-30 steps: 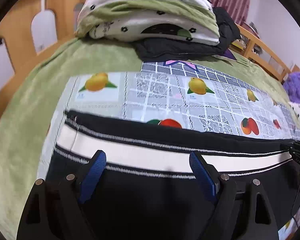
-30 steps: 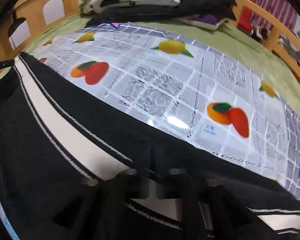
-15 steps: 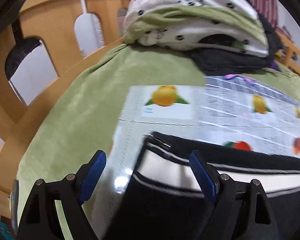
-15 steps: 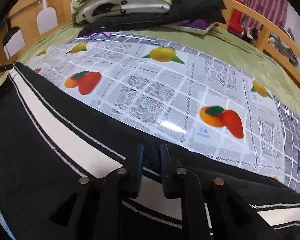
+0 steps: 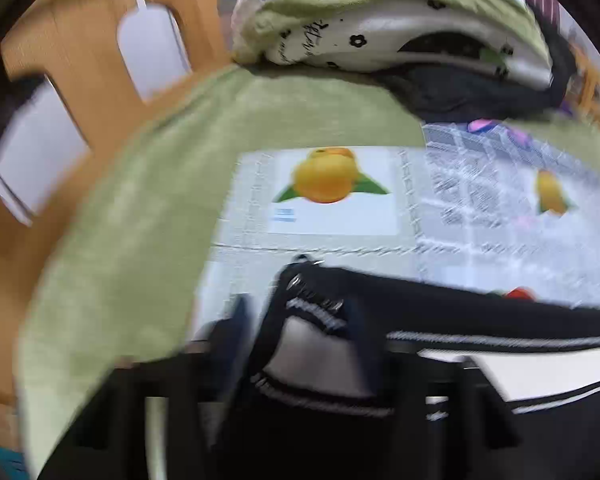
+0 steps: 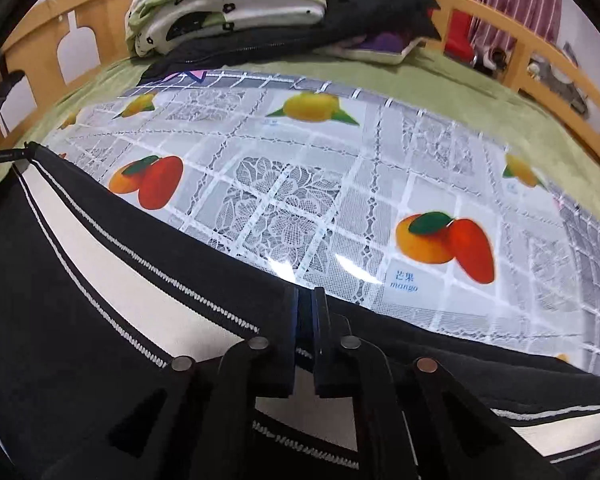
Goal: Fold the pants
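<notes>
Green bedding is covering a wooden-railed bed (image 6: 556, 64), and a glossy fruit-printed plastic sheet (image 6: 340, 184) is being used on top of it as the working surface.

Black pants (image 6: 60, 320) with a white side stripe edged in white stitching are being laid out along the near side of that sheet, stretched between the two tools. One end corner of the pants (image 5: 312, 300) is sitting near the sheet's left edge in the left wrist view.

That corner is being closed in on by the left hand-held gripper (image 5: 300, 320): its jaws are closing with the cloth between them, but the view is heavily blurred and firm pad contact cannot be confirmed. The right hand-held gripper (image 6: 307, 320) is being held nearly shut, its two pads pinched on the black edge of the pants just above the stripe.

Further out, a stack of folded clothes (image 6: 228, 12) and a dark jacket (image 6: 380, 8) are being kept at the head of the bed, well apart from the work.

Several risks are judged likely. The left jaws may be closed on only a thin lip of the corner, so the cloth could be dropped once lifted. Because the sheet is slick, the pants could be dragged out of line instead of being folded. If the two ends are raised unevenly, the stripe could be twisted and the fold creased crookedly.
</notes>
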Demonstrator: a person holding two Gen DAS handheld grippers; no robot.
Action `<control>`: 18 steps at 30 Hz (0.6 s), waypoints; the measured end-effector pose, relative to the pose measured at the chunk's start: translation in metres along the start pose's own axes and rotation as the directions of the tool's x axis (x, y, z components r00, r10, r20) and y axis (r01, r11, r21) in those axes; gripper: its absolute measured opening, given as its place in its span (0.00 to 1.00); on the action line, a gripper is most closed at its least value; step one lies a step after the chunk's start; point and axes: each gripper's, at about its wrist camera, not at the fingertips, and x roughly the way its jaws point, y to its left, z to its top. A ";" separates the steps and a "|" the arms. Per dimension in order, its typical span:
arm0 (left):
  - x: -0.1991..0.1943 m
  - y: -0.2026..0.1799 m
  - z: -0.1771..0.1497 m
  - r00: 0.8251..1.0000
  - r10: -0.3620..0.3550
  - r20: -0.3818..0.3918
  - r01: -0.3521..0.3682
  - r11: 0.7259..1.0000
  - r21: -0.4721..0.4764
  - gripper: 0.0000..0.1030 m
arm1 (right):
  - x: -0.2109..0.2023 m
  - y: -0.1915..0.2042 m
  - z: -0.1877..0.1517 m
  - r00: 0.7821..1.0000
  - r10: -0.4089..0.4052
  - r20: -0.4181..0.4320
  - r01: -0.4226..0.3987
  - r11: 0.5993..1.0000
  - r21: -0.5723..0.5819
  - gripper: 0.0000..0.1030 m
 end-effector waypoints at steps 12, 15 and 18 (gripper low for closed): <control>-0.053 -0.010 -0.036 0.956 -0.295 0.000 0.293 0.950 -0.107 0.72 | -0.057 -0.115 -0.032 1.000 -0.001 0.022 -0.002 0.993 0.120 0.50; -0.059 -0.034 -0.040 0.943 -0.332 -0.021 0.330 0.941 -0.076 0.72 | -0.042 -0.116 -0.032 1.000 0.021 -0.011 -0.020 0.997 0.069 0.53; -0.070 -0.052 -0.042 0.949 -0.316 -0.013 0.316 0.949 -0.021 0.72 | -0.023 -0.096 -0.035 0.996 0.009 -0.085 -0.016 0.996 -0.085 0.03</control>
